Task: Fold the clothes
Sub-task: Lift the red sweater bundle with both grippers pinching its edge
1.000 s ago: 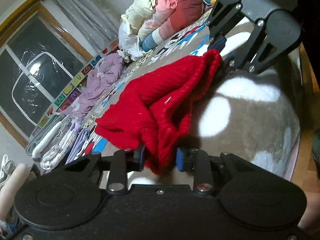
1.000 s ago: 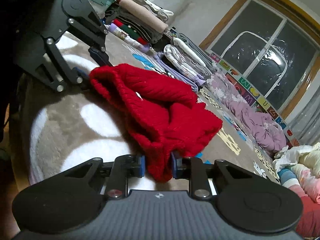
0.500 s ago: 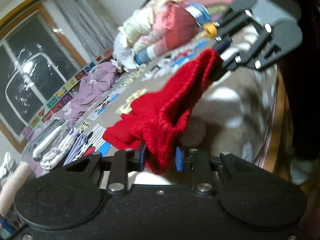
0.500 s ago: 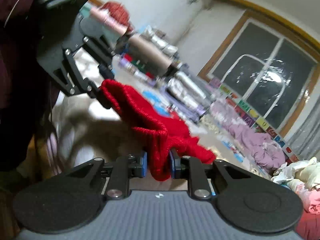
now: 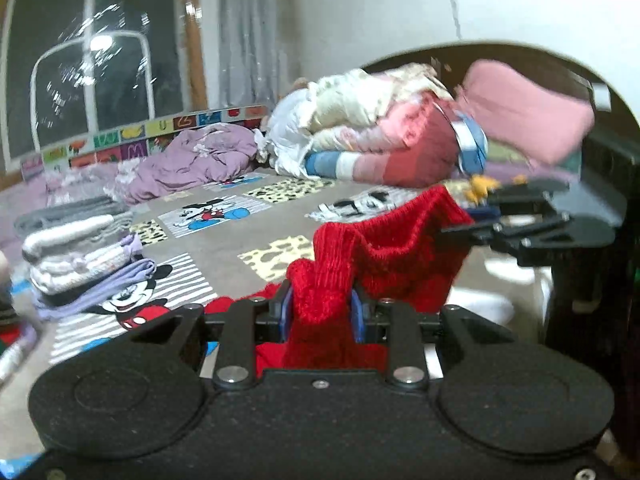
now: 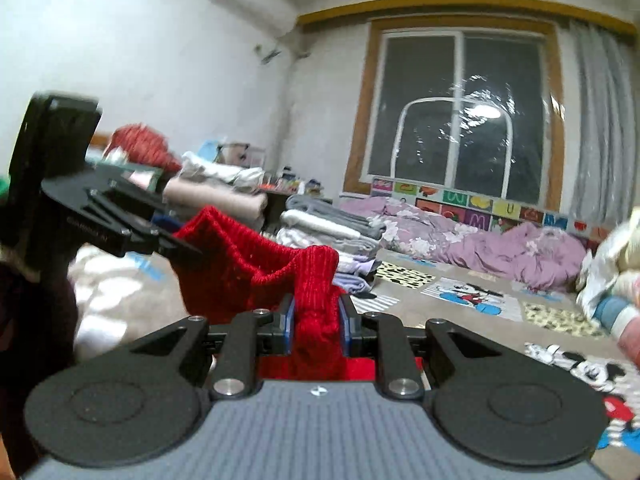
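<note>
A red knit sweater (image 5: 384,256) hangs in the air between my two grippers, above the patterned mat. My left gripper (image 5: 320,312) is shut on one edge of it. My right gripper (image 6: 318,320) is shut on another edge of the sweater (image 6: 248,268). Each gripper shows in the other's view: the right one (image 5: 472,224) at the sweater's far corner, the left one (image 6: 176,244) likewise. The sweater sags between them.
A cartoon-print mat (image 5: 224,240) covers the floor. Folded clothes are stacked at the left (image 5: 76,248) and behind (image 6: 332,224). A purple garment heap (image 5: 192,160) and a bedding pile (image 5: 380,136) lie by the window wall. A grey rug (image 6: 120,292) lies below.
Both grippers have lifted the red sweater off the rug into the air and tilted up, so the views now look level across the room.
</note>
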Demonstrator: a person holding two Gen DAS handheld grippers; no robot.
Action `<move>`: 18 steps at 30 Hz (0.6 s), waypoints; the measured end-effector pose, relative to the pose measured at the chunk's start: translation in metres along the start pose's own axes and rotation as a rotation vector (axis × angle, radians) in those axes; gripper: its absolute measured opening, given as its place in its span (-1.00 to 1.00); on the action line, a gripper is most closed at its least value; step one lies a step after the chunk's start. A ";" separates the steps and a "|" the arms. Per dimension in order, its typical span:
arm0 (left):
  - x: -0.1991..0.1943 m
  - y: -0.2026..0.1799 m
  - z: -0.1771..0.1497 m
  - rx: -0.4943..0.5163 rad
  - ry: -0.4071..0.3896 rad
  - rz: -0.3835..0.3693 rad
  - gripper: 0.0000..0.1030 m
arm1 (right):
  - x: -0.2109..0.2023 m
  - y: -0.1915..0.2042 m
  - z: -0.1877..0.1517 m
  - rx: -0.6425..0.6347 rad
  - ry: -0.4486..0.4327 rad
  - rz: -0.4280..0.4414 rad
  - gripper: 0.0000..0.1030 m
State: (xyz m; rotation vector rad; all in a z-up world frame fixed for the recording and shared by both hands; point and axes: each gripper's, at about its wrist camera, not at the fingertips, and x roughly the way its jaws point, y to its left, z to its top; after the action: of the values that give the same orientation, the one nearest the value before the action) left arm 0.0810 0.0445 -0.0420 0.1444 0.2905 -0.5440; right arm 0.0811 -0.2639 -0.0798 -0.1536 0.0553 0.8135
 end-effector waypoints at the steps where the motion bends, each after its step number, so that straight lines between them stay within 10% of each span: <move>1: 0.005 0.006 0.001 -0.029 -0.007 -0.011 -0.47 | 0.005 -0.007 -0.001 0.034 -0.004 0.002 -0.56; 18: 0.090 0.108 -0.011 -0.467 -0.114 -0.140 -0.47 | 0.102 -0.107 -0.035 0.462 -0.010 0.050 -0.57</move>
State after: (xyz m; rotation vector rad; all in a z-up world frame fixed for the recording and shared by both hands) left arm 0.2091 0.0947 -0.0737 -0.3602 0.3101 -0.6067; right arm 0.2289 -0.2684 -0.1128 0.2888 0.2359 0.8312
